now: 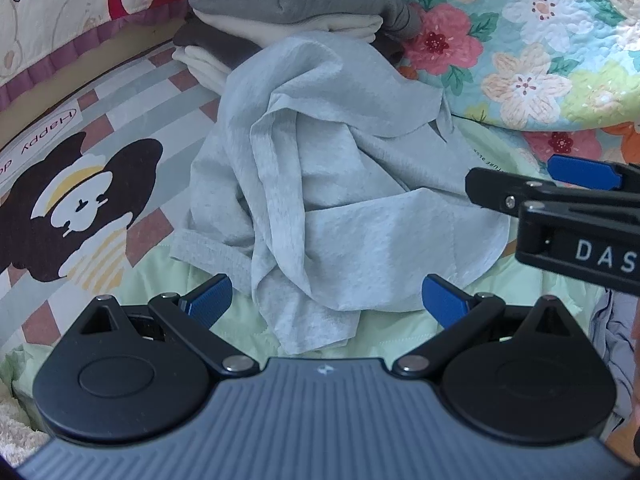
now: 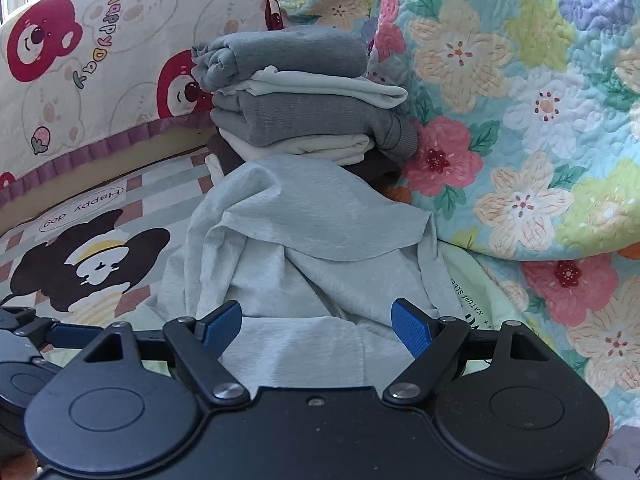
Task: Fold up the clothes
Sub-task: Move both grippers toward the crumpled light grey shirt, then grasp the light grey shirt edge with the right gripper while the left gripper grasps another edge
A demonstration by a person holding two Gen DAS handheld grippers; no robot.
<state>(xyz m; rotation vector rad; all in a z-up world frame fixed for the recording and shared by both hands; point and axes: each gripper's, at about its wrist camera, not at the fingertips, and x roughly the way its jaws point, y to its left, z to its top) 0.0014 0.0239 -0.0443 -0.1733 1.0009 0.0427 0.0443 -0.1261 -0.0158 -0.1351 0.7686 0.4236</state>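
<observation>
The light grey shirt lies crumpled on the bed, and its far edge hides the bottom of the stack of folded clothes behind it. The left gripper and right gripper sit just in front of the shirt, fingers wide apart and holding nothing.

"Happy dog" on sheet; "DAS" on right claw.

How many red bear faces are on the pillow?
2: one red bear at the pillow's left, one beside the folded stack. A third may hide behind it.
</observation>
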